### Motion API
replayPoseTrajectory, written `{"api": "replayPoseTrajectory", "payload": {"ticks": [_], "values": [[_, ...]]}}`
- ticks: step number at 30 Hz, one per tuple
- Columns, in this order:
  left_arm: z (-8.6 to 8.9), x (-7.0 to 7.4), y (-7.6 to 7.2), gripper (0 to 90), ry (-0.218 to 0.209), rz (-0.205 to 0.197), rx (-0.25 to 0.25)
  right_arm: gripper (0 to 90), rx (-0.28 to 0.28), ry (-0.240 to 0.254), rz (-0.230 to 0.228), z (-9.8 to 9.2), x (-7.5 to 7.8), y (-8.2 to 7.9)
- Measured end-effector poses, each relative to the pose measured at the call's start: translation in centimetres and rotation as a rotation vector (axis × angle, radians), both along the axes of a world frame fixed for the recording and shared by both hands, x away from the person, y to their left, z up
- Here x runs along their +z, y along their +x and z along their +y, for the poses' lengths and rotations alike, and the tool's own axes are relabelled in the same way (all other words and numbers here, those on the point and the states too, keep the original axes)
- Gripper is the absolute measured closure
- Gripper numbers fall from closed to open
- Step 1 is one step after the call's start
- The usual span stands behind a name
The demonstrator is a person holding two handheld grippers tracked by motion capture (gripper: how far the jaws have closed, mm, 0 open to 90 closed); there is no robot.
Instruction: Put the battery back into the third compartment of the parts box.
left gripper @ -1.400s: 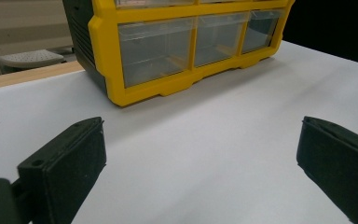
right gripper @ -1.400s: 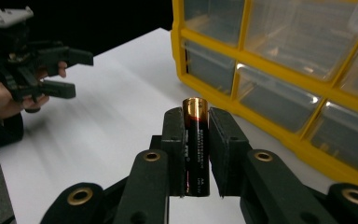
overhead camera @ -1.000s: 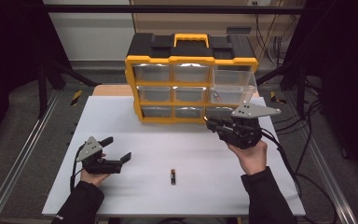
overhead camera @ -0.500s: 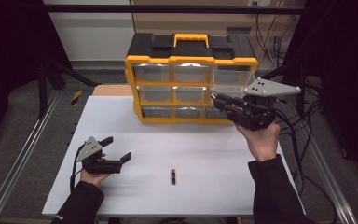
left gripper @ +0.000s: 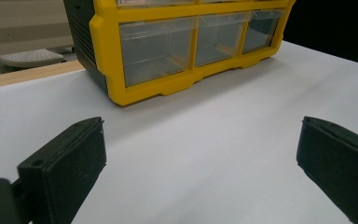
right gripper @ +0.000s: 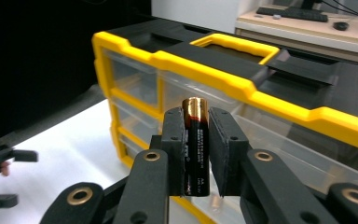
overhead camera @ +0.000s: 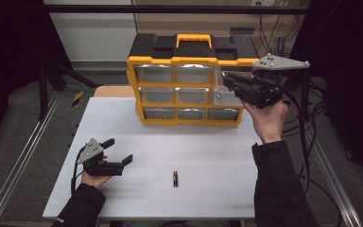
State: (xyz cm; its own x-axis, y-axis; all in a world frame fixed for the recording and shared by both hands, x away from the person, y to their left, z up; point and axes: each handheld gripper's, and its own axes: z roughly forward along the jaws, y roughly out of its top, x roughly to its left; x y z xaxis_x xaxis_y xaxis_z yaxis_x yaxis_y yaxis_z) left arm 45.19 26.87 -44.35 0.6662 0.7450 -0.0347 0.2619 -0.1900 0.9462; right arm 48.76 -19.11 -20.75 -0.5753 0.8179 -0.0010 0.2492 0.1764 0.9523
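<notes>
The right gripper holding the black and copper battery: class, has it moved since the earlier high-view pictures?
Yes. The right gripper has risen beside the yellow and black drawer cabinet, from its bottom row to its top row.

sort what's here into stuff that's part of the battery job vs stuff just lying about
In the job:
- battery, upright, clamped in the right tongs
- yellow drawer cabinet
- pulled-out clear drawer on its right side
- second battery on the table, likely next

Lying about:
- left tongs, open, idle
- cables right of the table
</notes>
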Motion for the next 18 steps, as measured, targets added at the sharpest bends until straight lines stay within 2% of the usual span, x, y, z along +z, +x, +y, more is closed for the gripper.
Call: {"api": "replayPoseTrajectory", "payload": {"ticks": [10,18], "values": [[0.0,0.0,0.0,0.9,-0.003,0.000,0.000,77.0,-0.080,0.014,0.012,-1.2,-0.3,2.4],[0.0,-0.1,0.0,0.9,-0.004,0.003,0.002,77.0,-0.141,-0.019,0.045,-1.9,-1.6,3.9]]}}
